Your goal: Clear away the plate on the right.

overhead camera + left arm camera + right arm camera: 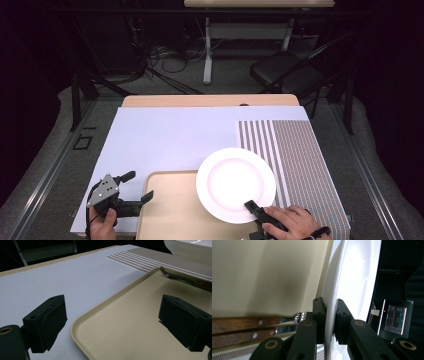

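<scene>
We've got the right tool (331, 317) pinched tight on the near rim of the white plate (235, 182), held over the tray (170, 210) at the near right. Left tool (112, 325) gapes wide, holding nothing, over the tray's left corner.

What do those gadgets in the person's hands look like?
Both are black. The left gripper has two blocky, flat-faced jaws and a grey three-cornered plate with small holes on top. The right gripper has jointed black arms with brass-coloured pivot pins. No sleeves show.

Plate (235, 184) glossy white, ceramic-looking; tray (130, 325) smooth matt beige plastic; placemat (300, 150) woven, striped; cutlery handles (239, 330) brown wood with metal rivets; fork (172, 276) shiny metal
</scene>
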Motion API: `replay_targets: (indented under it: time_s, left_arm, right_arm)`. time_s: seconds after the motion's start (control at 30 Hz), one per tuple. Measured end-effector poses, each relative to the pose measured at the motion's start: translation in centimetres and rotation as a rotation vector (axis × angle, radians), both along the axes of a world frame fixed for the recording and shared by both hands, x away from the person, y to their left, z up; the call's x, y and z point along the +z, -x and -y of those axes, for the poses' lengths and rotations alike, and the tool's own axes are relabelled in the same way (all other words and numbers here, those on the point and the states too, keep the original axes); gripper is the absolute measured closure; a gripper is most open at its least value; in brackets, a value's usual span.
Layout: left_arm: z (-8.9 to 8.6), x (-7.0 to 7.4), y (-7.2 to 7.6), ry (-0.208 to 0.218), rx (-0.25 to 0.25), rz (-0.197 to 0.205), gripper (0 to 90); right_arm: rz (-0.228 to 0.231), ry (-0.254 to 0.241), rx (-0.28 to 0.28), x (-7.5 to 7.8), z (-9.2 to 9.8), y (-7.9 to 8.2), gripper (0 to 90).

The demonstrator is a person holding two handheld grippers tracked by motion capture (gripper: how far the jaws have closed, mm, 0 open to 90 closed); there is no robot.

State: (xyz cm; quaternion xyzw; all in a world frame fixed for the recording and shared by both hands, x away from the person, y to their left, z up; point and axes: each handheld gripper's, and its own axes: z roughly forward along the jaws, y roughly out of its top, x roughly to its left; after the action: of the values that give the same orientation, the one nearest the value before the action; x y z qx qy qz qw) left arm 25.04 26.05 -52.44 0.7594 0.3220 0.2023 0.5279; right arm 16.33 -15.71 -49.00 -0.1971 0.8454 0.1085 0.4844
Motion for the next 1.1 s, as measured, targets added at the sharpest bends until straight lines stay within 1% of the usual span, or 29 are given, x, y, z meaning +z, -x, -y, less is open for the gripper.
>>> replay_targets:
  time_s: [0.03, 0.07, 0.1, 0.13, 0.17, 0.2, 0.27, 0.3, 0.33, 0.47, 0.5, 0.53, 0.57, 0.6, 0.7, 0.77, 0.8, 0.83, 0.87, 0.9, 0.93, 1.1]
  left_arm:
    - [0.0, 0.0, 0.0, 0.000, 0.000, 0.000, 8.2]
    - [0.0, 0.0, 0.0, 0.000, 0.000, 0.000, 8.2]
    - [0.0, 0.0, 0.0, -0.003, 0.000, 0.002, 8.2]
    - [0.0, 0.0, 0.0, -0.003, -0.001, 0.002, 8.2]
    - [0.0, 0.0, 0.0, -0.003, 0.000, 0.002, 8.2]
    - [0.0, 0.0, 0.0, -0.002, 0.000, 0.001, 8.2]
    - [-0.1, 0.0, 0.0, -0.003, 0.000, 0.002, 8.2]
    - [-0.1, 0.0, 0.0, -0.003, 0.000, 0.002, 8.2]
    - [-0.1, 0.0, 0.0, -0.003, 0.000, 0.003, 8.2]
    - [0.0, 0.0, 0.0, 0.002, 0.002, 0.004, 8.2]
    - [0.0, 0.0, 0.0, 0.001, 0.002, 0.004, 8.2]
    - [-0.1, 0.0, 0.0, -0.002, 0.001, 0.002, 8.2]
    - [-0.1, 0.0, 0.0, -0.001, 0.000, 0.003, 8.2]
    - [-0.1, 0.0, 0.0, -0.001, 0.000, 0.003, 8.2]
    - [-0.1, 0.0, 0.0, 0.000, 0.000, 0.003, 8.2]
    - [-0.1, 0.0, 0.0, 0.001, 0.000, 0.003, 8.2]
    - [-0.1, 0.0, 0.0, 0.001, 0.001, 0.002, 8.2]
    - [-0.1, 0.0, 0.0, 0.002, 0.001, 0.002, 8.2]
    - [-0.1, 0.0, 0.0, 0.003, 0.002, 0.002, 8.2]
    - [-0.1, 0.0, 0.0, 0.002, 0.001, 0.002, 8.2]
    - [-0.1, 0.0, 0.0, 0.001, 0.001, 0.002, 8.2]
    - [-0.1, 0.0, 0.0, 0.002, 0.002, 0.003, 8.2]
  right_arm:
    - [-0.006, -0.001, 0.005, 0.0, -0.2, 0.0, 81.3]
    - [-0.004, -0.009, 0.024, -0.1, -0.3, 0.0, 81.3]
    - [-0.001, -0.003, 0.012, 0.0, -0.4, 0.2, 81.3]
    - [-0.001, 0.000, 0.012, 0.0, -0.6, 0.3, 81.3]
    - [-0.006, -0.020, 0.014, -0.1, -0.6, 0.4, 81.3]
    - [0.001, -0.002, 0.028, 0.0, -0.8, 0.4, 81.4]
    - [0.002, -0.012, 0.028, 0.0, -0.9, 0.5, 81.3]
    - [0.001, -0.007, 0.031, 0.0, -1.0, 0.6, 81.3]
    - [0.003, -0.011, 0.046, 0.0, -1.1, 0.5, 81.2]
    - [0.002, -0.012, 0.047, 0.0, -1.5, 0.7, 81.2]
    - [0.001, -0.011, 0.057, 0.0, -1.6, 0.7, 81.2]
    - [-0.003, -0.015, 0.045, -0.1, -1.6, 0.8, 81.1]
    - [0.001, -0.009, 0.061, -0.1, -1.8, 0.8, 81.2]
    - [0.001, -0.002, 0.065, -0.1, -1.9, 0.8, 81.1]
    - [-0.004, -0.005, 0.083, -0.4, -2.2, 0.8, 81.1]
    - [-0.001, 0.005, 0.087, -0.4, -2.5, 0.9, 81.1]
    - [-0.008, -0.001, 0.092, -0.5, -2.6, 0.8, 81.0]
    - [-0.007, 0.001, 0.083, -0.5, -2.7, 0.9, 81.0]
    - [-0.007, 0.001, 0.091, -0.5, -2.8, 0.9, 80.9]
    - [-0.014, -0.011, 0.089, -0.7, -2.9, 0.9, 80.9]
    - [-0.005, 0.002, 0.096, -0.6, -3.0, 0.9, 80.9]
    - [-0.023, -0.007, 0.117, -1.0, -3.5, 1.0, 80.9]
